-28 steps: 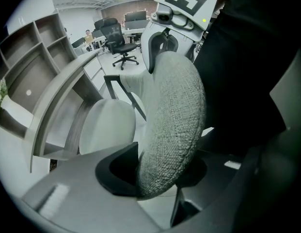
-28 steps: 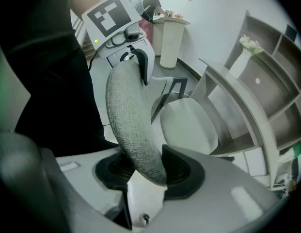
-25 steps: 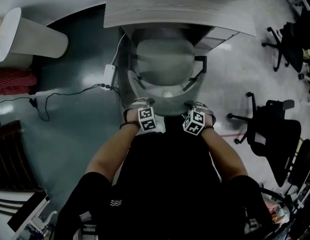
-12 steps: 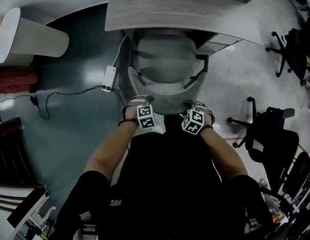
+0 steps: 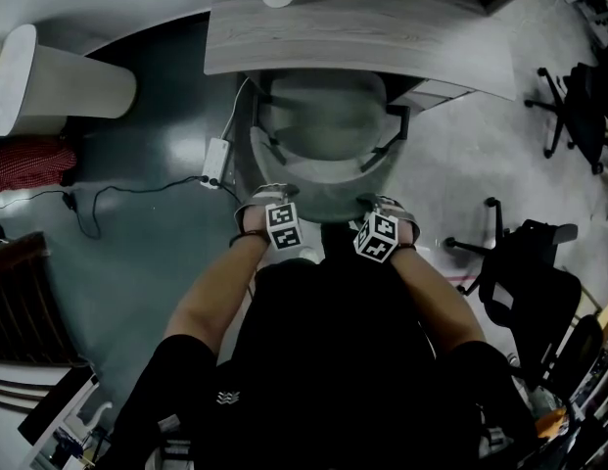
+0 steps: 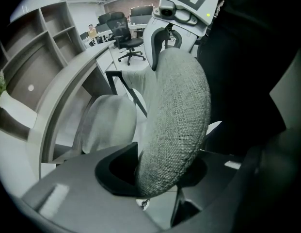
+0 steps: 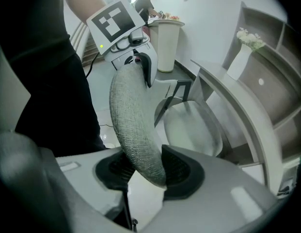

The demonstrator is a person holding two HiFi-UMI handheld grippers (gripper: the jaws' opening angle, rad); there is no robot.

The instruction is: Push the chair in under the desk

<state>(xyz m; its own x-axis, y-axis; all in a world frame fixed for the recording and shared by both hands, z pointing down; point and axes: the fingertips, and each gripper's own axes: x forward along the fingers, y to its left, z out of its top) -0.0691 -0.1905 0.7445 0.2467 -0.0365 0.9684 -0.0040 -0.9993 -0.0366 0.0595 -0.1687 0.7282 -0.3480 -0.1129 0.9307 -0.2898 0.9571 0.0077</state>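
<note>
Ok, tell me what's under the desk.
Only the front of the chair seat sits under the desk; the backrest is outside. The desk hides anything further in.

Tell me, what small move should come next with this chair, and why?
Probably push the backrest toward the desk: the left hand-held gripper and right hand-held gripper clamp its top edge, and most of the seat lies outside the desk's edge.
</note>
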